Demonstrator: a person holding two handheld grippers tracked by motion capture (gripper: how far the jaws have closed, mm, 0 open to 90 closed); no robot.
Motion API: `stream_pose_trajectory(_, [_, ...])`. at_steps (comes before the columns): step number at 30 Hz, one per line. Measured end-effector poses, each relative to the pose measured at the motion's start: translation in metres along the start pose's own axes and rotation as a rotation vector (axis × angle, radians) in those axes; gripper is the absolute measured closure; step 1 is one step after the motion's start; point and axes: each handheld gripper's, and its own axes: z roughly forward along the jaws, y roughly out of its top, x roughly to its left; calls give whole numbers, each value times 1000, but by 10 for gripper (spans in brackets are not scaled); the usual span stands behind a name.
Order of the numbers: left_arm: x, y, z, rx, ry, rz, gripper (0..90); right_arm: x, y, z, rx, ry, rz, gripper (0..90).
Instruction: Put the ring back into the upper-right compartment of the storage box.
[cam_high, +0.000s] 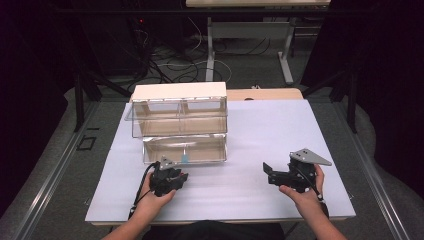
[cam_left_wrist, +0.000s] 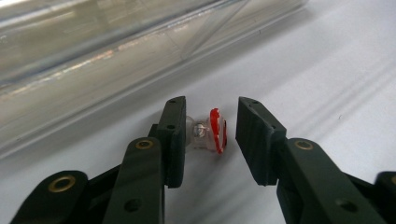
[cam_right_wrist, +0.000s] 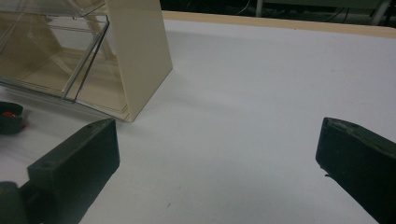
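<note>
connector (cam_left_wrist: 209, 132): small clear piece with red end, on table near the clear bins (cam_high: 182, 129)
left gripper (cam_left_wrist: 209, 140): jaws narrowed around it, one pad touching, no squeeze yet
right gripper (cam_right_wrist: 217, 158): wide open, empty
risk: lopsided contact could flick it sideways

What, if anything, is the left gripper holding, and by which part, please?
Nothing yet: the left gripper brackets a small clear-and-red connector, one pad touching its clear end, the other short of its red end.

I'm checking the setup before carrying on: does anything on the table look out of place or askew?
One small thing: a clear connector with a red end lies loose on the white table, outside the clear drawer cabinet, between the jaws of the left gripper. One jaw touches it; the other stands apart. Nothing looks spilled or damaged.
</note>
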Motion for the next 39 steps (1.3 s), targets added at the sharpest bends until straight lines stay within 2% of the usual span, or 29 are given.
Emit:
stream_pose_trajectory(2, [-1,0,1,-13,5,-17,680,0,0,0,1,-1,1,0])
stream_pose_trajectory(6, [0,-1,1,-14,1,-17,701,0,0,0,1,-1,0,0])
stream_pose_trajectory(13, [0,0,-1,-5,3,3,716,0,0,0,3,-1,0,0])
stream_pose_trajectory(14, [1,1,-2,2,1,17,721,0,0,0,2,-1,0,0])
stream_pose_trajectory(19, [2,1,-3,2,1,16,726,0,0,0,2,-1,2,0])
stream_pose_trajectory(20, [1,1,-3,-3,-3,0,727,0,0,0,2,-1,1,0])
stream_pose_trajectory(28, [2,3,-7,-3,-14,-12,728,-1,0,1,2,0,1,0])
stream_pose_trajectory(31, [1,3,-9,-10,-22,-35,728,-1,0,1,1,0,4,0])
stream_pose_trajectory(35, [0,4,-12,-1,-16,-60,728,-2,0,1,3,2,8,0])
stream_pose_trajectory(39, [0,4,-14,0,-7,-65,728,-1,-1,1,6,2,10,0])
